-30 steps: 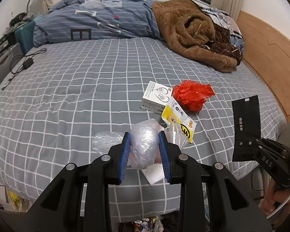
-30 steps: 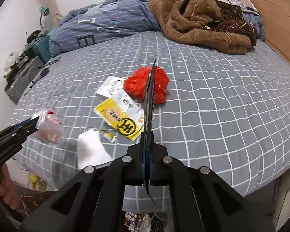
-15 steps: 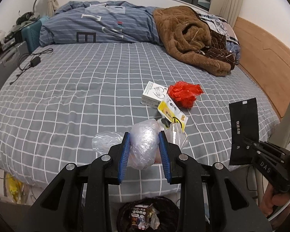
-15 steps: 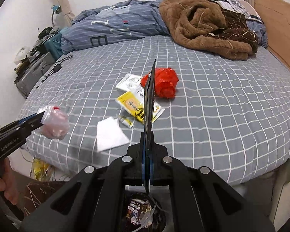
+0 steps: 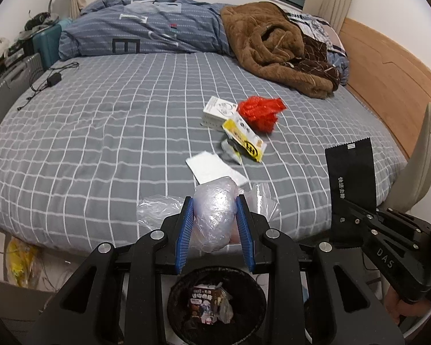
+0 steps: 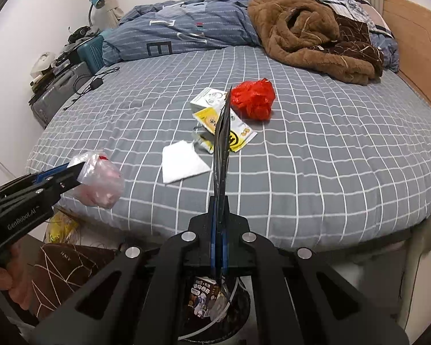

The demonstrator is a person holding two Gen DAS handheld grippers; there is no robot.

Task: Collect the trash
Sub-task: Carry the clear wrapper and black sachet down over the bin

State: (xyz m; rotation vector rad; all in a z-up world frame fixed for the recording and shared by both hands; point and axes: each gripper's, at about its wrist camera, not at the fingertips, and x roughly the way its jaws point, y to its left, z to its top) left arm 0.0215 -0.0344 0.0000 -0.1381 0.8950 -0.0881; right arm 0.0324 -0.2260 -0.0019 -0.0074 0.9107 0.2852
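Above the round black trash bin [image 5: 215, 302] at the foot of the grey checked bed [image 5: 100, 132], left gripper [image 5: 215, 224] clamped narrowly on a crumpled clear plastic bag [image 5: 214, 215], right gripper [image 6: 219, 230] pinched fully together on a flat black sachet [image 6: 222, 143], both held clear of the mattress.

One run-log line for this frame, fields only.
left gripper: shut on clear plastic bag | right gripper: shut on black sachet | bin: below both | red bag: on bed
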